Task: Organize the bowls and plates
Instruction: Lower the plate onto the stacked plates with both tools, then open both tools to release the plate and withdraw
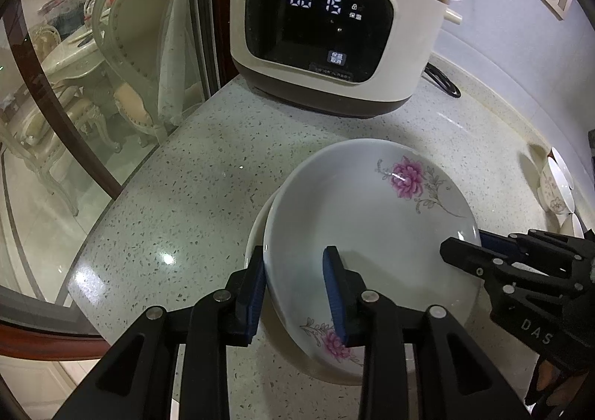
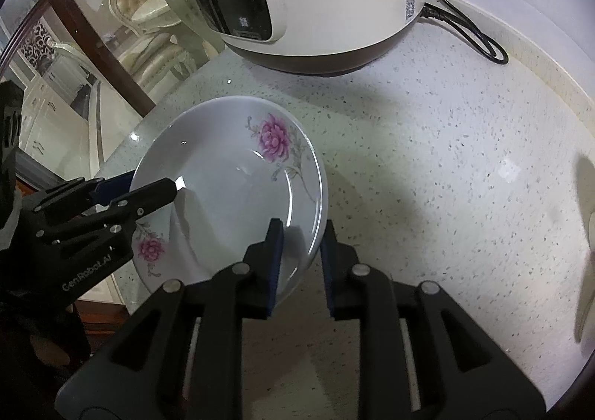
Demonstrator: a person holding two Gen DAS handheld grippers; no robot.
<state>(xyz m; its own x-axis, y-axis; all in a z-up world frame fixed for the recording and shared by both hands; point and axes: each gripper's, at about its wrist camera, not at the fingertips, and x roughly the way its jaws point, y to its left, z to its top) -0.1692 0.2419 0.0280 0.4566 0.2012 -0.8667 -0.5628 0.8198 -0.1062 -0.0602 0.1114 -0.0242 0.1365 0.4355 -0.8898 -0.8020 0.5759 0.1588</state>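
Note:
A white top plate [image 1: 372, 226] with pink flowers lies on a lower plate [image 1: 253, 234], of which only a rim sliver shows at the left. My left gripper [image 1: 293, 260] is shut on the top plate's left rim, one blue pad outside and one on the inner wall; the right wrist view shows the left gripper [image 2: 145, 185] clamped there too. My right gripper [image 2: 303, 230] straddles the top plate [image 2: 230, 174] at its right rim. Its inner pad stands off the wall with a gap, so it is open. It shows as the right gripper [image 1: 479, 241] in the left wrist view.
A cream rice cooker [image 1: 334, 22] with a lit display stands at the back of the speckled counter [image 1: 193, 167], its black cord [image 2: 479, 37] trailing right. More white dishes [image 1: 557, 189] stand at the far right. The counter's curved edge [image 1: 122, 196] meets a glass door [image 1: 74, 85] on the left.

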